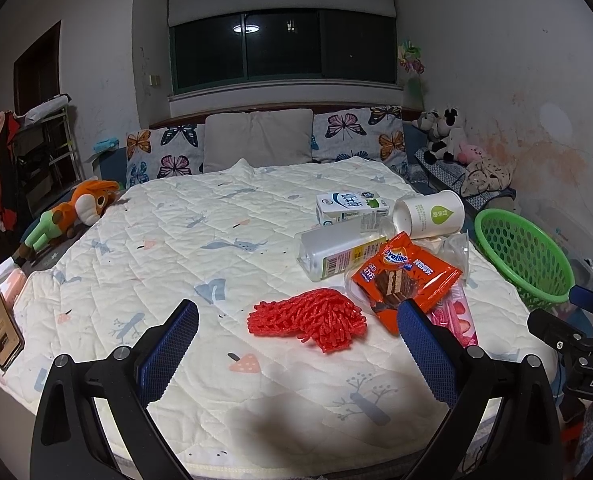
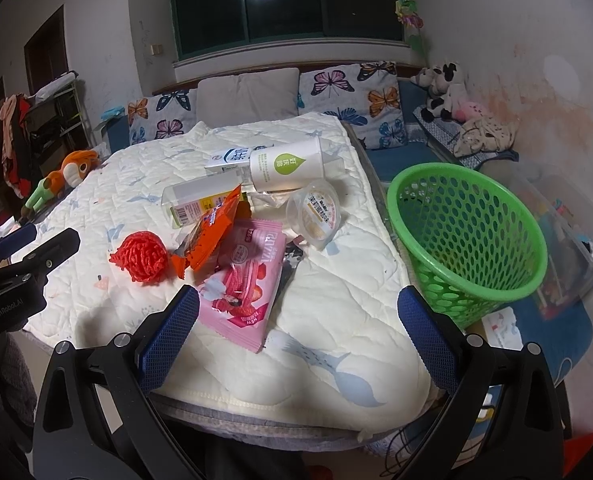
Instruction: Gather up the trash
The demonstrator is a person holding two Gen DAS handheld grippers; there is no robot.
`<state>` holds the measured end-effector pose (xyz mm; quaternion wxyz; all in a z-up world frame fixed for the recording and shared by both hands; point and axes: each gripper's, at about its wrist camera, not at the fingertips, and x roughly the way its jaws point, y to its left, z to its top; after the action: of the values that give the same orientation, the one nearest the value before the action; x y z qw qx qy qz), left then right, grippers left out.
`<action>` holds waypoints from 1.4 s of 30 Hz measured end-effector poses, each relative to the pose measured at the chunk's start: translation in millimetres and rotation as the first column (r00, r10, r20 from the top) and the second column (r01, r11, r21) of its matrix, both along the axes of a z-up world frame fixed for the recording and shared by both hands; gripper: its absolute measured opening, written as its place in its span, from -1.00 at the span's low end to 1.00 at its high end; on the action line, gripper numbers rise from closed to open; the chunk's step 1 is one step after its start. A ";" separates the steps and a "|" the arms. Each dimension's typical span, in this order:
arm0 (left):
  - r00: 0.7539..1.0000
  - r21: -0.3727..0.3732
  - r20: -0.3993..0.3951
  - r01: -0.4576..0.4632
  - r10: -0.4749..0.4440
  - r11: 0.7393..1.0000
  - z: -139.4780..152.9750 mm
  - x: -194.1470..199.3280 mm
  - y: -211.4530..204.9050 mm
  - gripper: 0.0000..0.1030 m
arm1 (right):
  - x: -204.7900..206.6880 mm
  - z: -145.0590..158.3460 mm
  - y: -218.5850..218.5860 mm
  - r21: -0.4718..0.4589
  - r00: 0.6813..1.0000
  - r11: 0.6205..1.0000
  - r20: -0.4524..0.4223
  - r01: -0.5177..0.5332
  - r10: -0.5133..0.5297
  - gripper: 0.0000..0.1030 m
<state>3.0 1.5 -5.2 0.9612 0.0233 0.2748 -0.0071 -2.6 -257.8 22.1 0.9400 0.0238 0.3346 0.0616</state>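
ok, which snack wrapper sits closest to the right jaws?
The pink strawberry wrapper, lying right before the open right gripper; the orange Ovaltine wrapper lies farther back.

Two low wrist views from the bed's [image 1: 256,400] foot toward the headboard window [image 2: 288,4], trash pile shared.

The left gripper [image 1: 298,336] is hanging with its jaws standing wide apart, nothing between them, its blue ribbed pads [image 1: 168,354] angling up toward 12 o'clock. The right gripper [image 2: 298,334] is showing the same pose: jaws spread wide, empty, pads [image 2: 428,340] pointing to 12 o'clock. In the left wrist view, the right gripper's black frame is poking in at 4 o'clock. In the right wrist view, the left gripper's black frame is sitting at 9 o'clock. The two are riding side by side, well apart and not touching.
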 end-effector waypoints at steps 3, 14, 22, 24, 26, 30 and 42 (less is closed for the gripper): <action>1.000 0.002 0.000 0.001 -0.001 1.000 0.6 0.1 -0.7 0.87 | 0.0 0.0 0.1 0.000 1.000 1.000 -0.001 0.000 0.000 0.91; 1.000 0.002 -0.001 0.001 -0.001 1.000 1.0 0.2 -1.4 0.87 | 0.8 1.0 1.1 -0.001 1.000 1.000 -0.001 -0.003 0.003 0.91; 1.000 0.002 -0.002 0.000 0.000 1.000 1.1 0.3 -1.6 0.87 | 6.2 0.7 2.9 0.003 1.000 1.000 -0.006 -0.011 0.011 0.91; 1.000 0.003 -0.002 0.000 0.000 1.000 1.2 0.6 -2.2 0.87 | 8.1 0.9 3.4 0.003 1.000 1.000 -0.006 -0.013 0.013 0.91; 1.000 0.001 -0.003 0.001 -0.001 1.000 1.1 0.3 -1.5 0.87 | 9.3 -0.1 3.4 0.004 1.000 1.000 -0.009 -0.014 0.014 0.91; 1.000 0.002 -0.011 0.004 -0.004 1.000 0.8 6.5 -3.6 0.87 | 10.3 -0.6 4.2 0.006 1.000 1.000 -0.011 -0.017 0.017 0.91; 1.000 0.000 -0.030 -0.005 0.005 1.000 -0.1 20.9 -0.2 0.87 | 23.7 0.8 15.7 0.009 0.998 0.998 -0.015 -0.056 0.056 0.91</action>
<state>23.9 1.3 -5.2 0.9570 0.0225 0.2893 -0.0051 21.1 -242.1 22.9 0.9352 0.0189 0.3420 0.0893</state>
